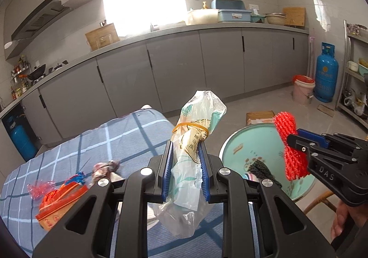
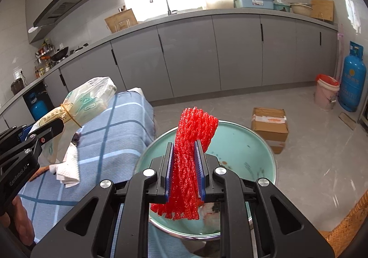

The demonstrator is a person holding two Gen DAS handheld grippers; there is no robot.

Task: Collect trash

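My left gripper [image 1: 185, 143] is shut on a clear plastic bag [image 1: 195, 133] bound with a yellow rubber band, held above the blue checked table [image 1: 92, 143]; the bag also shows in the right wrist view [image 2: 87, 99]. My right gripper [image 2: 184, 143] is shut on a red foam net [image 2: 188, 156], held over a round teal basin [image 2: 241, 149]. In the left wrist view the net [image 1: 289, 143] hangs over the basin [image 1: 253, 143]. An orange-red wrapper [image 1: 59, 198], a red net scrap [image 1: 38, 189], a crumpled purple wrapper [image 1: 105, 167] and a white paper towel [image 2: 69, 168] lie on the table.
Grey kitchen cabinets [image 2: 207, 55] run along the back. A cardboard box [image 2: 269, 124], a pink bucket [image 2: 326, 92] and a blue gas cylinder [image 2: 353, 80] stand on the floor. A wicker chair [image 2: 345, 230] is at the lower right. A dark scrap [image 1: 260, 168] lies in the basin.
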